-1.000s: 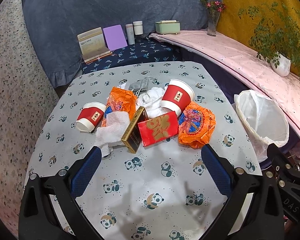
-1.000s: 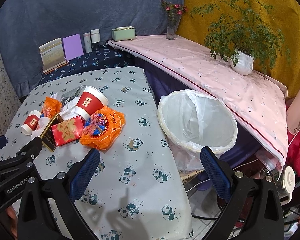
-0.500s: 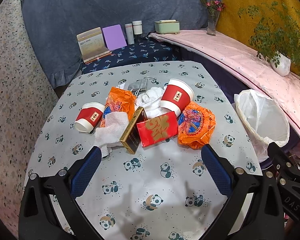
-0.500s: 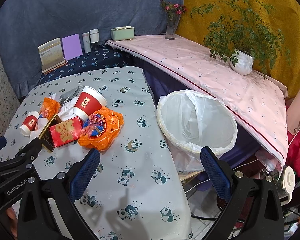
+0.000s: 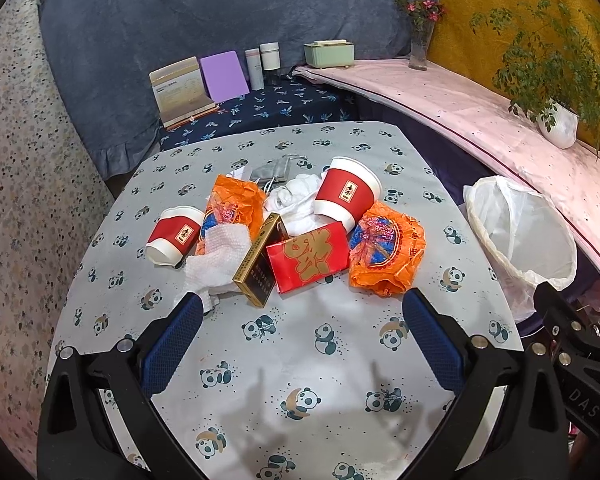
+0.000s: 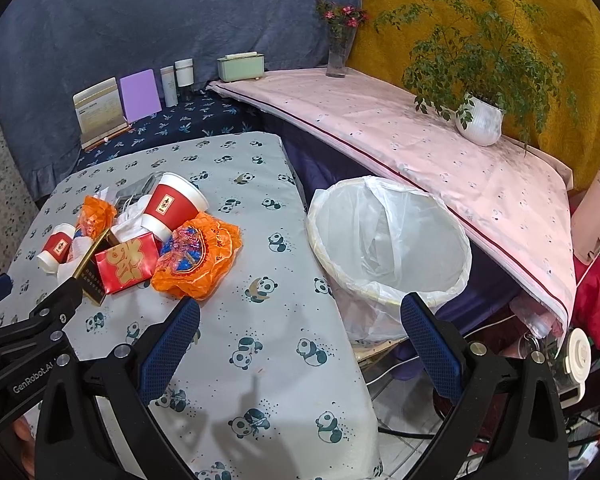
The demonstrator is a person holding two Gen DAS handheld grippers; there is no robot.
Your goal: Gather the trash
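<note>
A pile of trash lies mid-table: a large red paper cup [image 5: 348,194], a small red cup [image 5: 176,234] on its side, two orange wrappers [image 5: 386,254] [image 5: 234,208], a red packet [image 5: 308,256], a gold-edged dark box [image 5: 258,266] and white tissues [image 5: 220,258]. My left gripper [image 5: 300,320] is open and empty, just in front of the pile. My right gripper [image 6: 300,322] is open and empty, over the table's right edge beside the white-lined bin [image 6: 388,248]. The pile shows at left in the right wrist view, with the red packet [image 6: 126,262] nearest.
The panda-print table [image 5: 300,380] ends at right next to the bin [image 5: 520,240]. A pink-covered shelf [image 6: 420,140] carries a potted plant [image 6: 478,118], a flower vase [image 6: 338,52] and a green box [image 6: 240,66]. Cards and jars stand at the back.
Both grippers have drifted slightly forward toward the pile. Nothing on the table has moved, and both grippers stay open.
</note>
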